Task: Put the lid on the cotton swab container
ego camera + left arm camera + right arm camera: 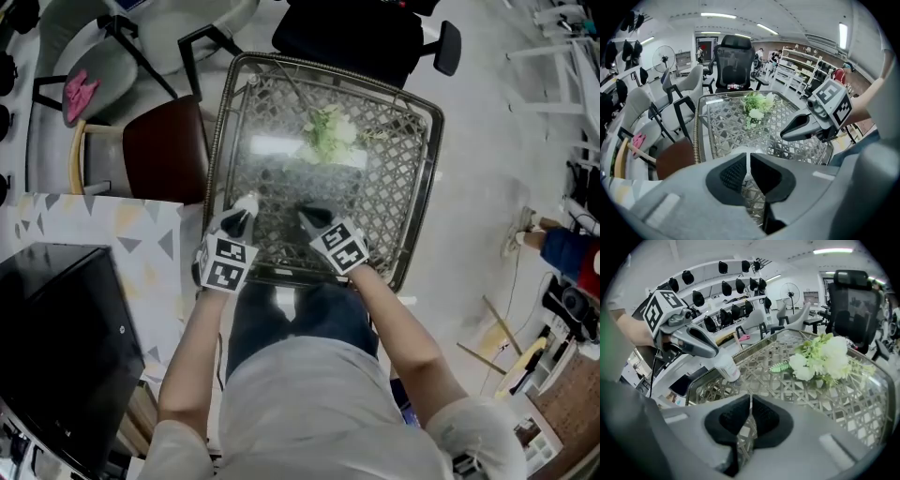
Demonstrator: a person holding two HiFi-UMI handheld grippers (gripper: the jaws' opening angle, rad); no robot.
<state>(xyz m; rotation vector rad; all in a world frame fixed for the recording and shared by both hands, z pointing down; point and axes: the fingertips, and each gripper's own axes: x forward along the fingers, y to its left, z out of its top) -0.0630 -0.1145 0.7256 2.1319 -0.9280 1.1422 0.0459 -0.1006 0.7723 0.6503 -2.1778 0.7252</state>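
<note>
A small white cotton swab container [727, 370] with a printed label hangs from the tip of my left gripper [712, 352], which is shut on its top. In the head view the container [246, 202] shows white at the left gripper [239, 217], above the near left part of the glass table [422, 187]. In the left gripper view its white top [746, 151] sits between the closed pads. My right gripper [309, 217] hovers just to the right, jaws shut [750, 404]. Only a thin pale sliver shows between its pads. No lid is clearly visible.
A bunch of white and green flowers [330, 136] lies on the table's far middle. A brown chair [159, 150] stands at the left, a black office chair [356, 37] beyond the table. A black screen [56, 347] rests on a patterned surface near left.
</note>
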